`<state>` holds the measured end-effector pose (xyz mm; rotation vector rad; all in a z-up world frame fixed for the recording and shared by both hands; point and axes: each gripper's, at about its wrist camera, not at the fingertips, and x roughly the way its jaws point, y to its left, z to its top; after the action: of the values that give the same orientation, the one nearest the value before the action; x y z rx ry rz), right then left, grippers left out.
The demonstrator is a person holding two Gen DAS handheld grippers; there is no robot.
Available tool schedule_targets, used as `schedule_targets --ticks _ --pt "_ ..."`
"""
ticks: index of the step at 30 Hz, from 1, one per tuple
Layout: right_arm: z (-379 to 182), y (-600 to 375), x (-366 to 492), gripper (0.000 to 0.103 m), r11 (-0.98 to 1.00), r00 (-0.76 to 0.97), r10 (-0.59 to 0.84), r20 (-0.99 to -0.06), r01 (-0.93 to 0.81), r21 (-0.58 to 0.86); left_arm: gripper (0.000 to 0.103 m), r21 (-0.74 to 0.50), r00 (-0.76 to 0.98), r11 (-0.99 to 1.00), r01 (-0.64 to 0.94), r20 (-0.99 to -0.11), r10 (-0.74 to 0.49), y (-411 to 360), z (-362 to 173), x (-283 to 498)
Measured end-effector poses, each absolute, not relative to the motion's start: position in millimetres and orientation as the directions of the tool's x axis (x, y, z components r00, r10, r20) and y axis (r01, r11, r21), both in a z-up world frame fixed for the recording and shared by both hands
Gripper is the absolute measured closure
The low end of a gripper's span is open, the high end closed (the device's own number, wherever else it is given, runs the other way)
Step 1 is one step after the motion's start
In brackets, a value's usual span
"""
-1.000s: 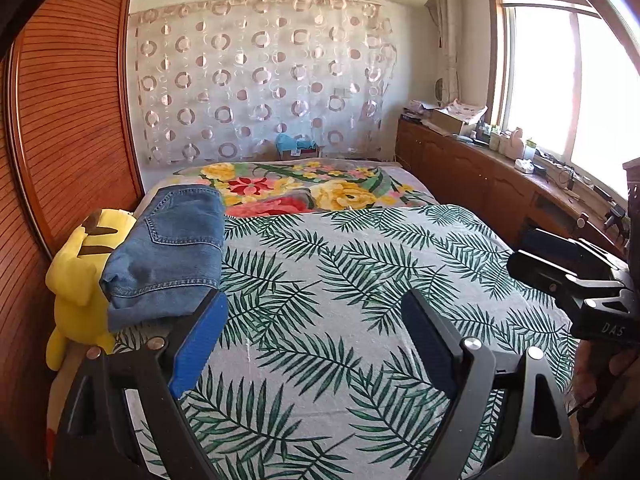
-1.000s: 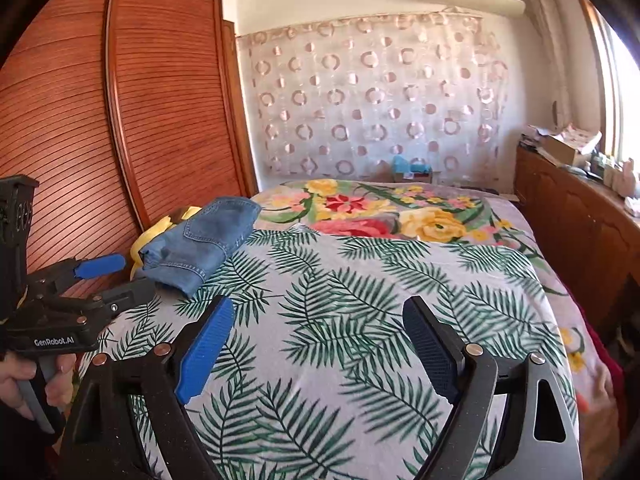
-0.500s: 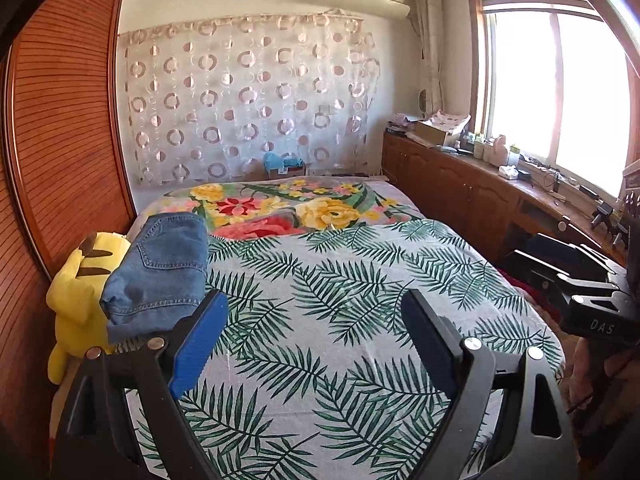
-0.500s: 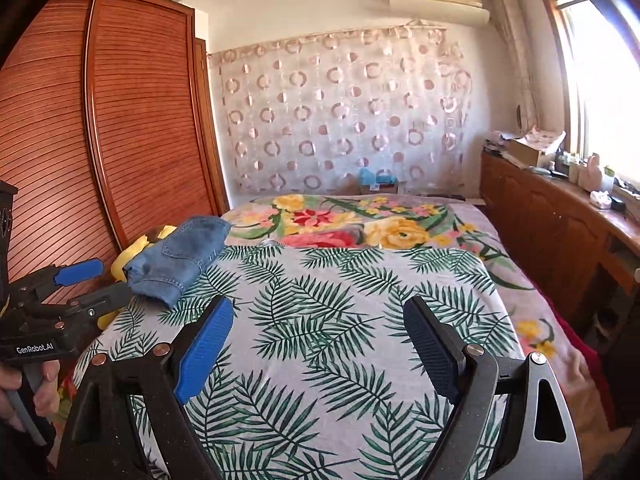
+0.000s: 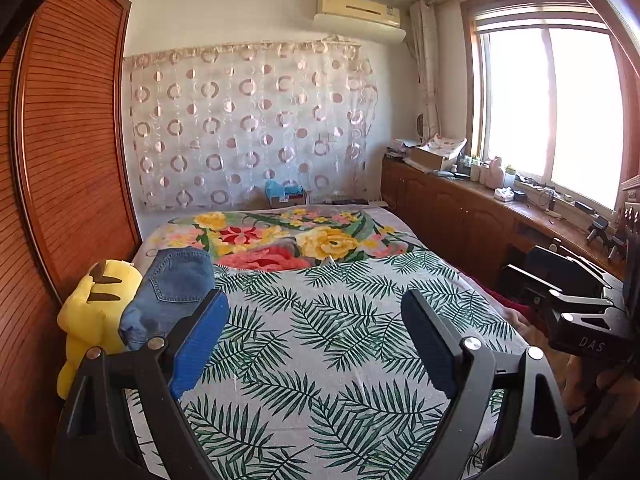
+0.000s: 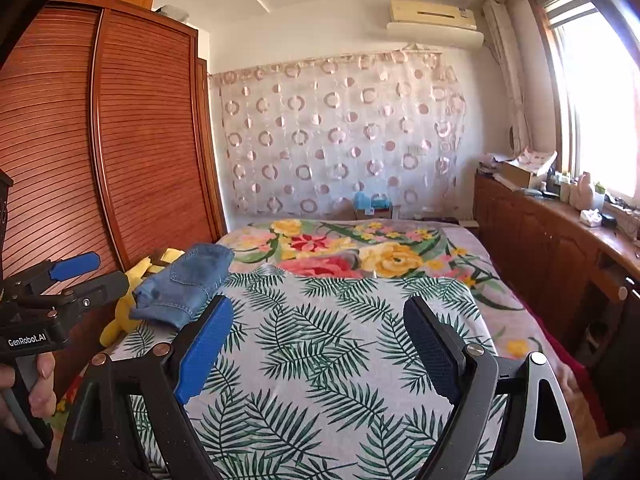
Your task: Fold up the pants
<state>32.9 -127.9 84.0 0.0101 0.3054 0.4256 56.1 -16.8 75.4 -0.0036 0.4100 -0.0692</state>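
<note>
Jeans (image 5: 170,292) lie folded at the frame's left, on the bed (image 5: 320,340) beside a plush (image 5: 90,312). Both tools (image 5: 314,340) (image 6: 318,344) gape, empty. Denim looks heavy, limp; best pinched at the thick folded edge.

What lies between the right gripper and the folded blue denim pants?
Only bare palm-leaf bedspread, seen in the right wrist view, separates the open right gripper from the folded blue denim pants.

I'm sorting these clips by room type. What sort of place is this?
A home bedroom, most likely: a bed with a leaf-print cover, a slatted wooden wardrobe beside it, and a yellow plush toy next to folded jeans.
</note>
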Motion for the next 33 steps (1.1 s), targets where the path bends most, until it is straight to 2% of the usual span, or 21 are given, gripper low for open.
schedule_targets --ticks 17,33 --pt "86.1 -136.7 20.3 0.012 0.922 0.893 0.385 -0.234 -0.381 0.062 0.014 -0.019 0.927 1.000 0.020 -0.374 -0.025 -2.3 86.8 50.5" --pt "82.9 -132.1 25.8 0.011 0.924 0.894 0.380 -0.237 -0.378 0.057 0.014 -0.023 0.927 1.000 -0.007 -0.375 -0.002 6.0 85.1 47.3"
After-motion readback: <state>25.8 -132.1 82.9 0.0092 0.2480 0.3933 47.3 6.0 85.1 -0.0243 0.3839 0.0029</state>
